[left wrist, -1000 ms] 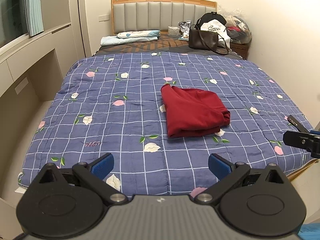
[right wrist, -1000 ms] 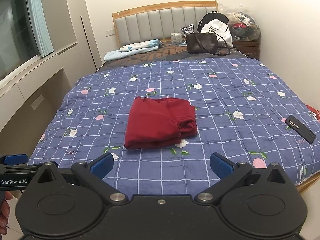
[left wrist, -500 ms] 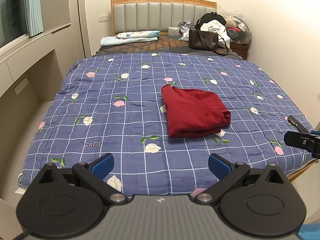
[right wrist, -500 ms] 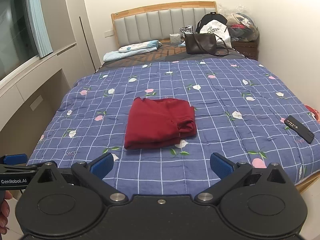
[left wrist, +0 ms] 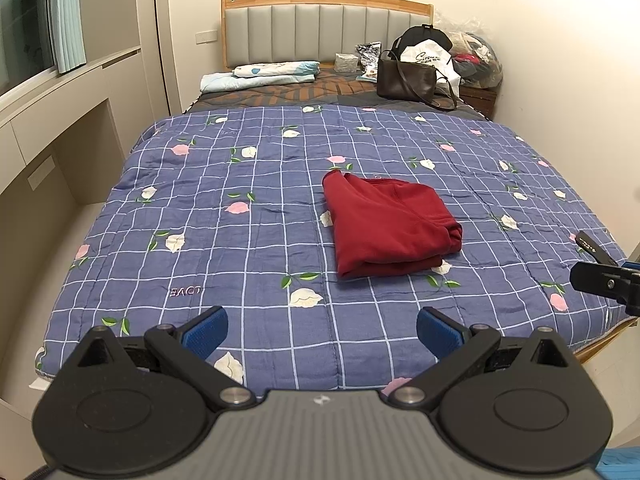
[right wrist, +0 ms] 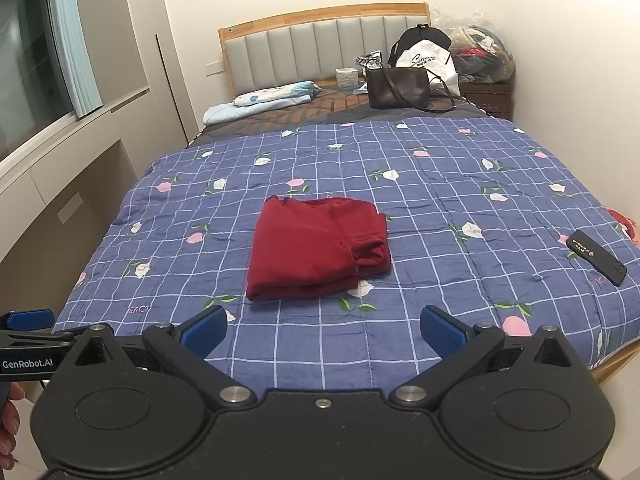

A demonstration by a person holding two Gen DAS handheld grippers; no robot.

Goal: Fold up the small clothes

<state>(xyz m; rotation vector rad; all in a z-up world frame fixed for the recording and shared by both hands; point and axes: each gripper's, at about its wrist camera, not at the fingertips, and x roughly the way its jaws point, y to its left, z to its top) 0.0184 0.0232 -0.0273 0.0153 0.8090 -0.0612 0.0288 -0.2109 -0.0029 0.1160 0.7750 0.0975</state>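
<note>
Not much to read here tbh. My left gripper (right wrist: 28,354) has "GenRobot.AI" in white on its side. The quilt (left wrist: 260,240) has "LOVE" stitched near its foot edge, upside down from where I'm at. The white bag (right wrist: 426,60) by the headboard has some cursive logo, too small to read.

garment (left wrist: 390,224): plain dark red. quilt (left wrist: 240,240): blue, white grid lines, pink and white flowers with green leaves. headboard (left wrist: 320,32): grey panels, light wood frame. handbag (left wrist: 406,80): dark brown. remote (right wrist: 596,257): black. gripper pads (left wrist: 204,330): blue.
</note>
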